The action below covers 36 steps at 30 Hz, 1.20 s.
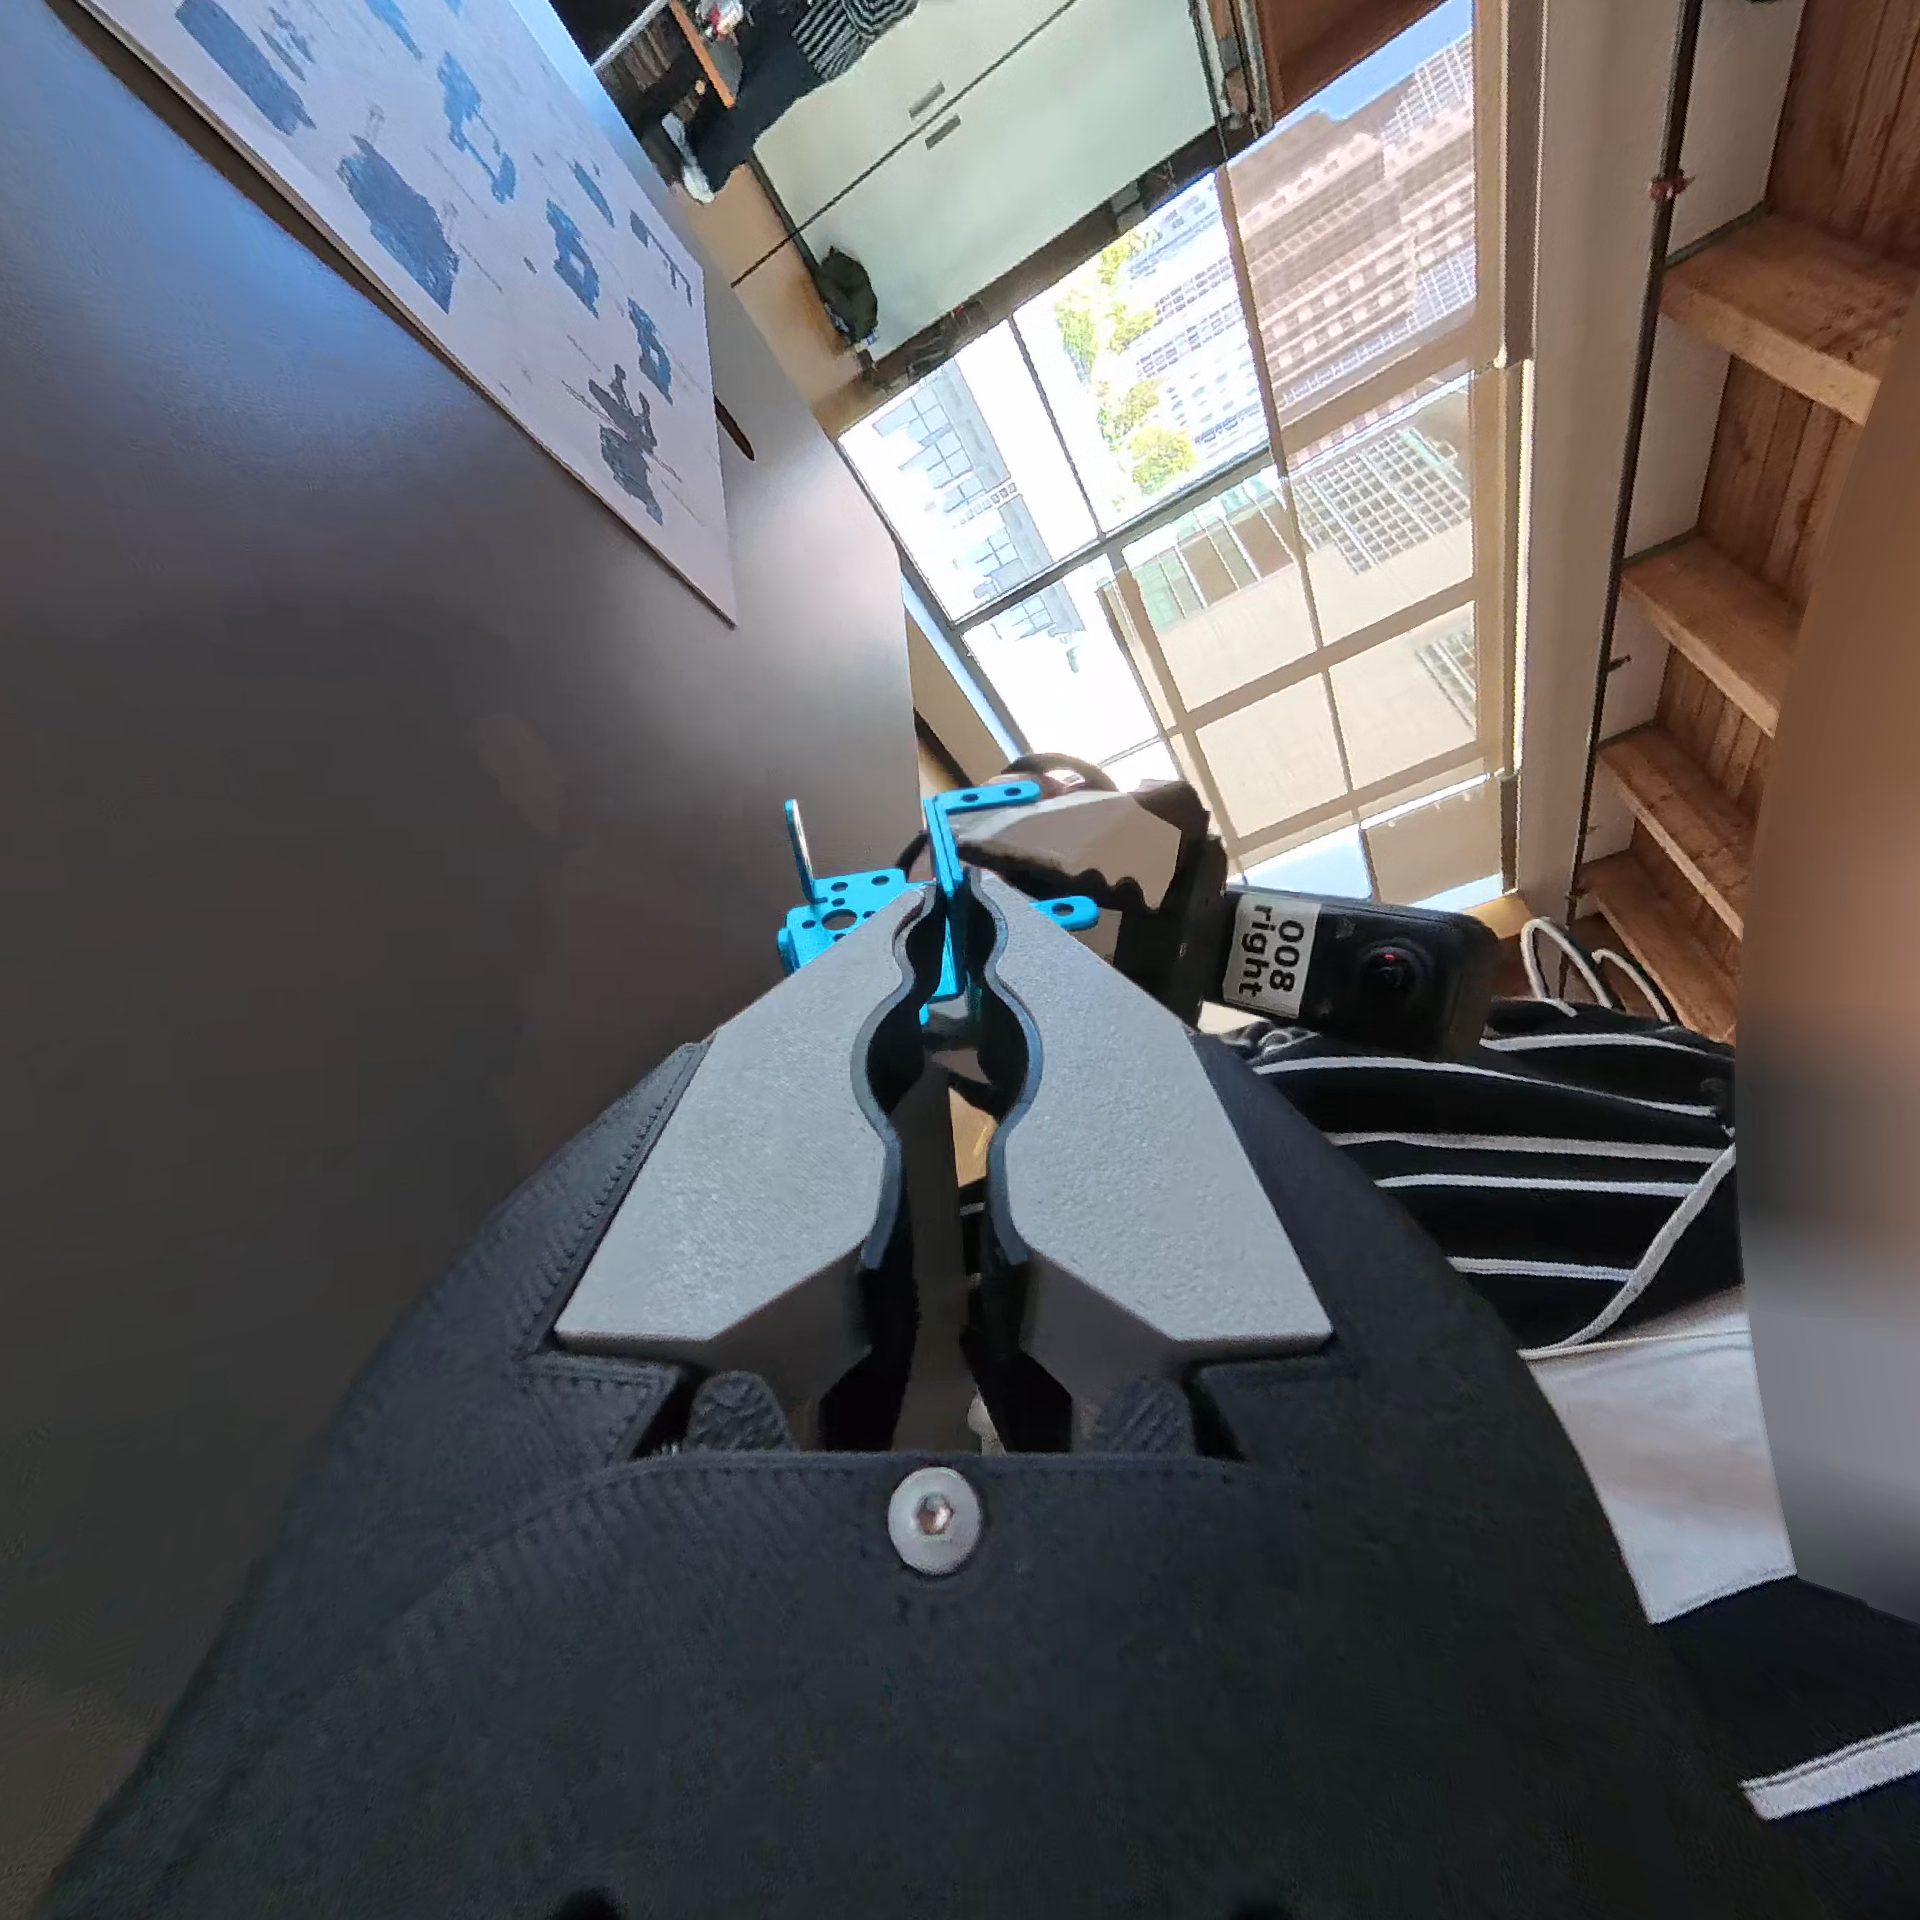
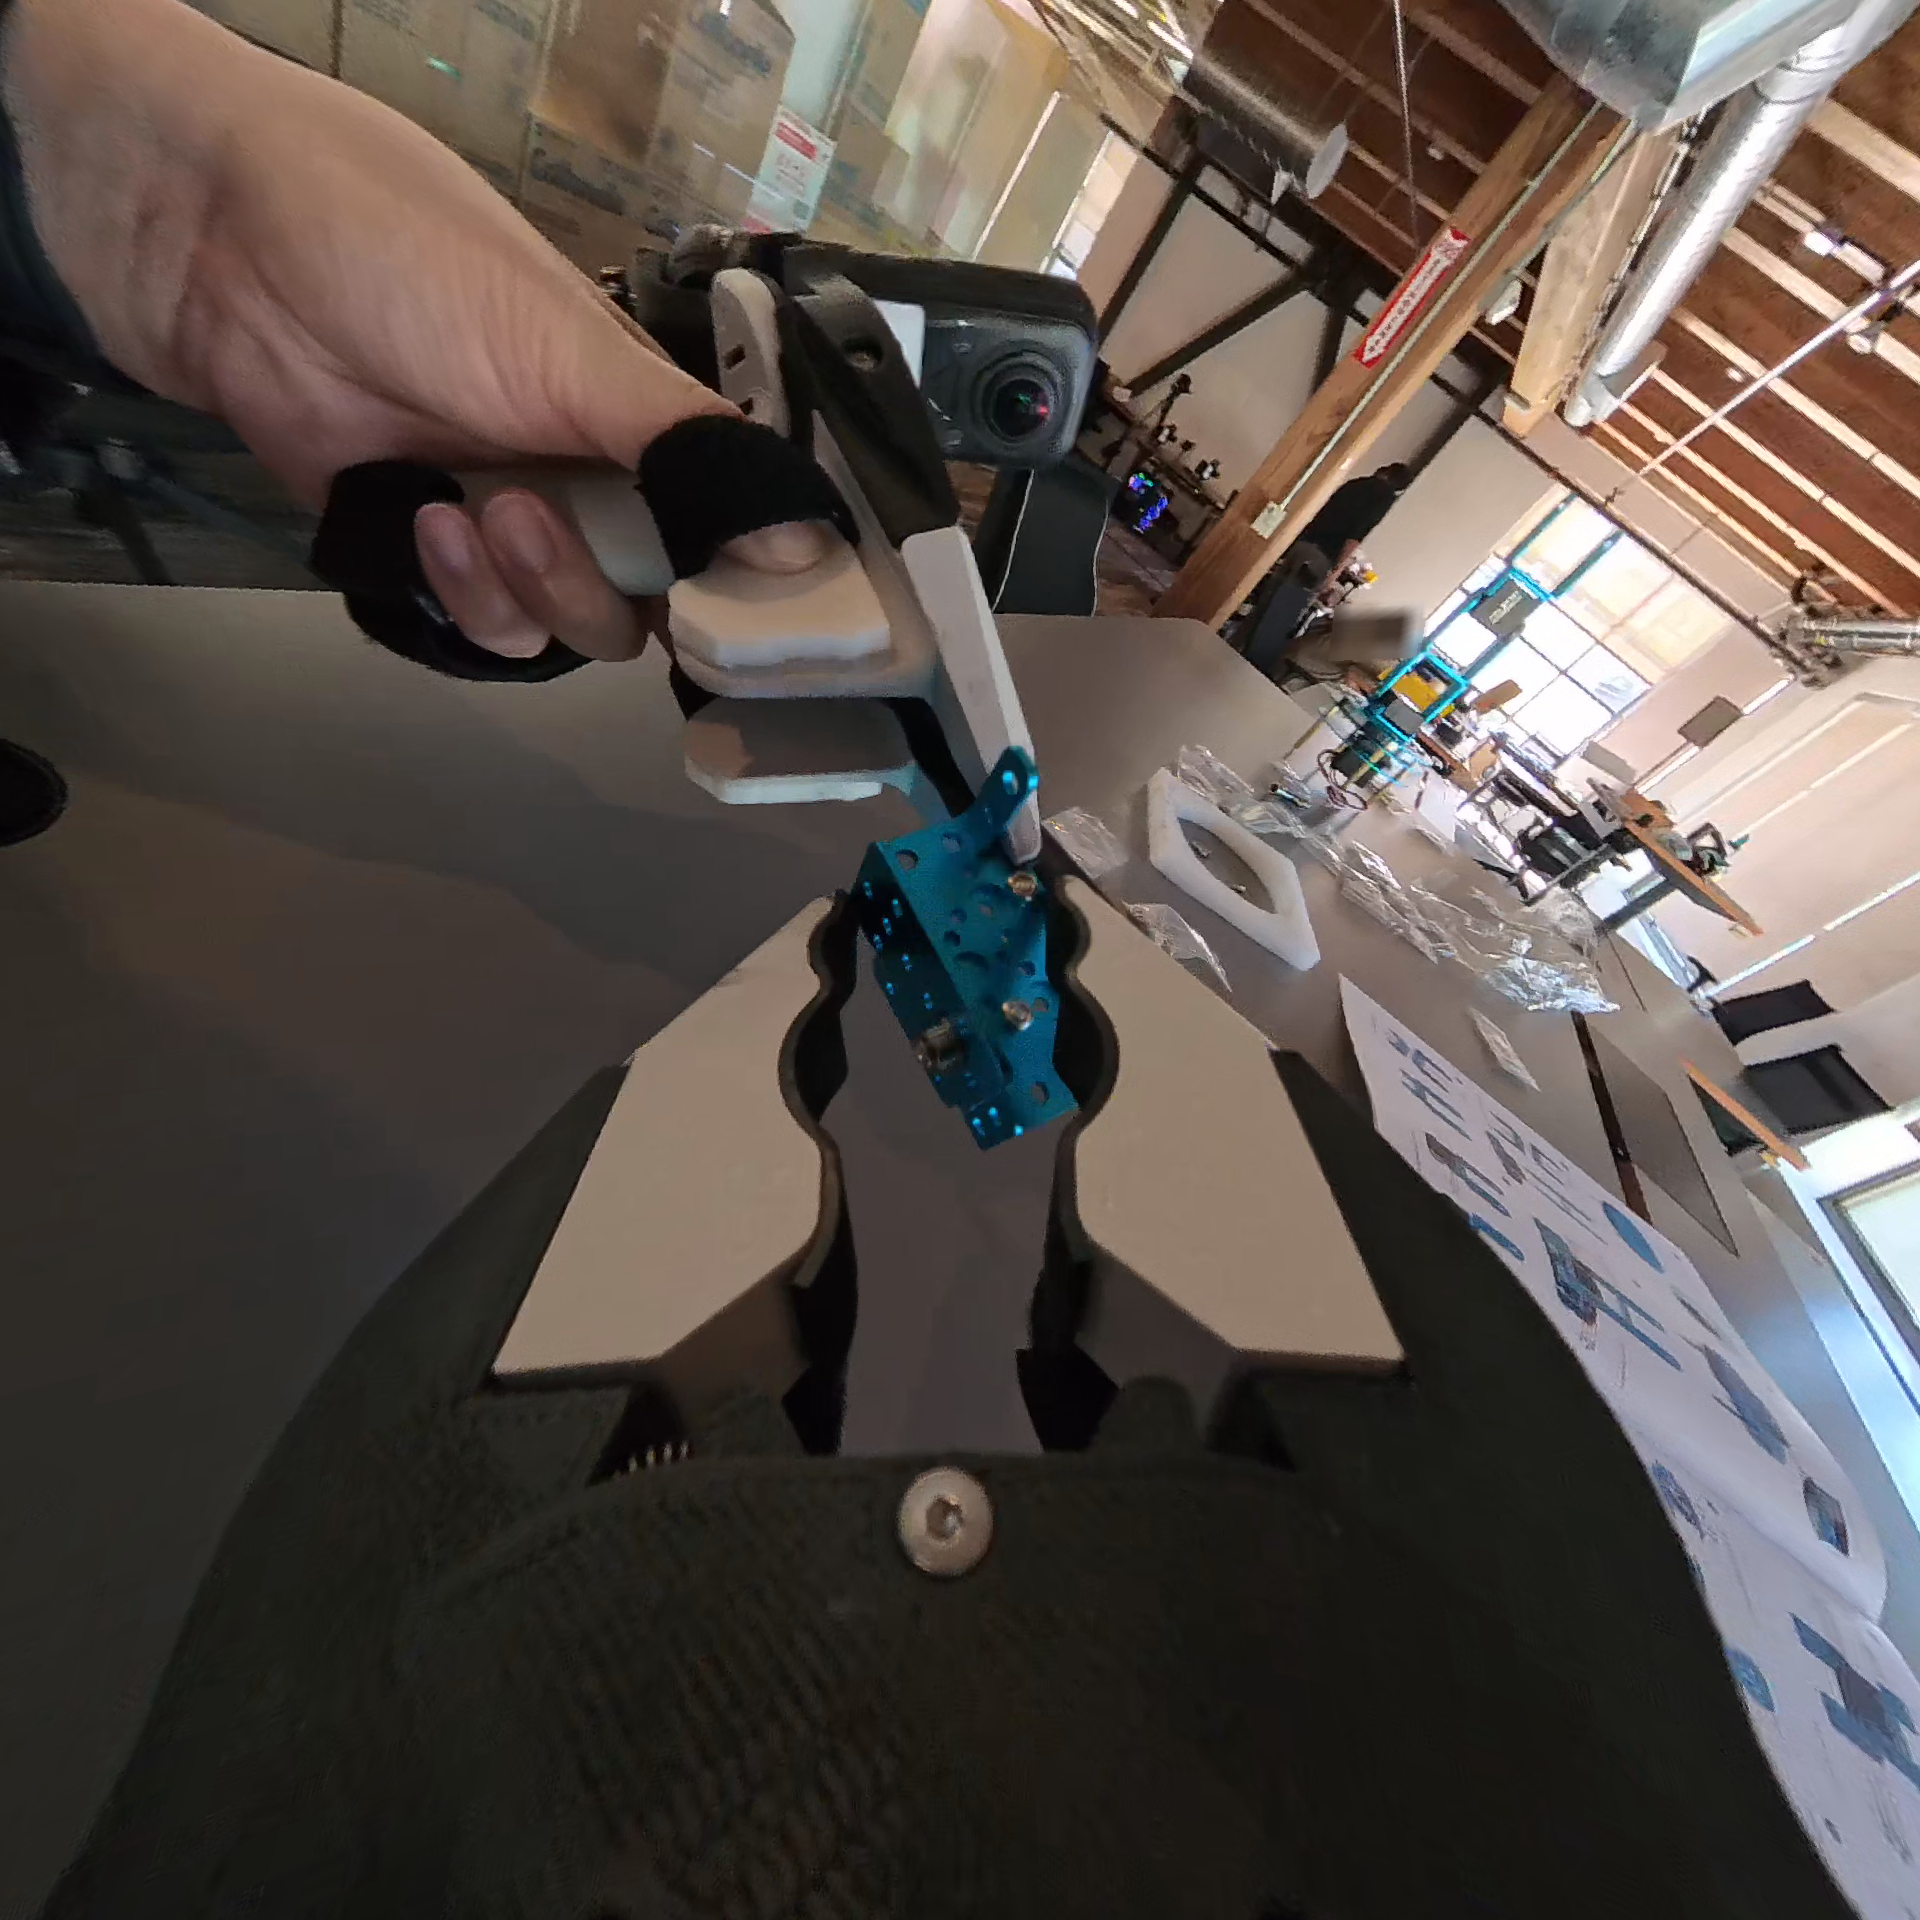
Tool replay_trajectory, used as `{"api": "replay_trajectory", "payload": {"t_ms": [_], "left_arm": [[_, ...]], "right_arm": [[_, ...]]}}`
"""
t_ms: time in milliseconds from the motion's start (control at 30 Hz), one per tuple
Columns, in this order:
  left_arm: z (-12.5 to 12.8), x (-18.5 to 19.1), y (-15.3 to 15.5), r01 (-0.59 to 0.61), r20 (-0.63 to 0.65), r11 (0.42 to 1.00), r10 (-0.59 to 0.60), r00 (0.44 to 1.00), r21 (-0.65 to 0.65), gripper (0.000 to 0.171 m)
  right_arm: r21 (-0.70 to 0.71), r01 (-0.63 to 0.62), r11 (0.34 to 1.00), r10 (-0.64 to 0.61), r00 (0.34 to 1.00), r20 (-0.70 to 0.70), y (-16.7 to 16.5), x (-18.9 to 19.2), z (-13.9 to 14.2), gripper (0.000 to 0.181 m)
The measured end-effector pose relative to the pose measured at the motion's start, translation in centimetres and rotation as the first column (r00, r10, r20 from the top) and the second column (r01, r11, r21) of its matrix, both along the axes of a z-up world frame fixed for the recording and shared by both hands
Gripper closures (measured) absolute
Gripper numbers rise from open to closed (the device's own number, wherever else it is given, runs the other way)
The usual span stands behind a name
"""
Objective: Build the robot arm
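A blue perforated metal assembly (image 2: 966, 997) with screws hangs above the grey table (image 2: 312, 935), held between both grippers. My right gripper (image 2: 951, 920) is shut on its body, the fingers (image 2: 707, 1143) on either side of it. My left gripper (image 1: 951, 904) is shut on a thin upright blue bracket (image 1: 951, 935) of the same assembly. In the right wrist view the left gripper (image 2: 1023, 831), held by a hand (image 2: 364, 291), pinches the bracket's top strip (image 2: 1000, 795). In the left wrist view the right gripper (image 1: 1081, 847) reaches in from the right.
A sheet printed with blue pictures (image 2: 1558, 1299) lies on the table to the right and also shows in the left wrist view (image 1: 468, 208). Beyond it are a white foam frame (image 2: 1236, 873) and crumpled clear plastic bags (image 2: 1507, 935). A striped sleeve (image 1: 1507, 1143) is close by. Both grippers' tips are close together, under 4 cm apart.
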<state>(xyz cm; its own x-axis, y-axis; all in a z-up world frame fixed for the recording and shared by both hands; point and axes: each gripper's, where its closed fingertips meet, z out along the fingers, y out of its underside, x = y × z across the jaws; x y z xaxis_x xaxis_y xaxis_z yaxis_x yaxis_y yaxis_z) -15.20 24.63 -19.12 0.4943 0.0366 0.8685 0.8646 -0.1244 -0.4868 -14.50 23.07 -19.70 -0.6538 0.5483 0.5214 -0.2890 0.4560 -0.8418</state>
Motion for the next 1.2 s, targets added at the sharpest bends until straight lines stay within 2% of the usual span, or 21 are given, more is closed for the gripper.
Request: {"api": "replay_trajectory", "payload": {"t_ms": [267, 367, 433, 567, 800, 867, 900, 967, 1033, 1200], "left_arm": [[0.0, -0.1, 0.0, -0.016, 0.01, 1.0, 0.016, 1.0, 0.015, 0.17], [0.2, -0.3, 0.0, -0.02, 0.009, 1.0, 0.02, 1.0, 0.019, 0.17], [0.1, -0.2, 0.0, -0.012, 0.009, 1.0, 0.012, 1.0, 0.013, 0.17], [-0.1, -0.1, 0.2, -0.012, -0.012, 1.0, 0.011, 1.0, -0.012, 0.17], [0.2, -0.3, 0.1, -0.027, 0.009, 0.999, 0.027, 1.0, 0.019, 0.17], [0.4, -0.3, 0.1, -0.027, 0.012, 0.999, 0.027, 1.0, 0.028, 0.17], [0.5, -0.3, 0.0, -0.025, 0.016, 0.999, 0.024, 1.0, 0.035, 0.17], [0.5, -0.1, 0.1, -0.017, 0.008, 0.999, 0.016, 1.0, 0.029, 0.17], [0.5, 0.0, 0.1, -0.014, -0.002, 1.0, 0.014, 1.0, 0.021, 0.17], [0.6, -0.1, 0.0, -0.021, 0.0, 0.999, 0.021, 1.0, 0.027, 0.17]], "right_arm": [[0.007, 0.016, 1.0, -0.016, 0.999, -0.03, 0.3, 0.3, 0.1, 0.157], [-0.017, 0.064, 0.998, -0.065, 0.996, -0.061, 0.6, -0.1, 0.7, 0.147], [0.002, 0.05, 0.999, -0.05, 0.998, -0.042, 0.4, -0.2, 0.4, 0.141], [0.031, 0.028, 0.999, -0.027, 0.999, -0.035, 0.1, -0.1, -0.2, 0.148], [-0.004, 0.049, 0.999, -0.049, 0.998, -0.039, 0.3, 0.1, 0.2, 0.159], [-0.027, 0.077, 0.997, -0.079, 0.995, -0.067, 0.6, 0.0, 0.8, 0.153], [-0.042, 0.09, 0.995, -0.092, 0.993, -0.073, 0.8, -0.2, 1.1, 0.144], [-0.039, 0.067, 0.997, -0.068, 0.997, -0.03, 0.5, -0.3, 0.8, 0.138], [-0.027, 0.033, 0.999, -0.034, 0.999, -0.018, 0.1, -0.1, 0.5, 0.146], [-0.016, 0.045, 0.999, -0.045, 0.998, -0.047, 0.4, 0.1, 0.6, 0.155]]}}
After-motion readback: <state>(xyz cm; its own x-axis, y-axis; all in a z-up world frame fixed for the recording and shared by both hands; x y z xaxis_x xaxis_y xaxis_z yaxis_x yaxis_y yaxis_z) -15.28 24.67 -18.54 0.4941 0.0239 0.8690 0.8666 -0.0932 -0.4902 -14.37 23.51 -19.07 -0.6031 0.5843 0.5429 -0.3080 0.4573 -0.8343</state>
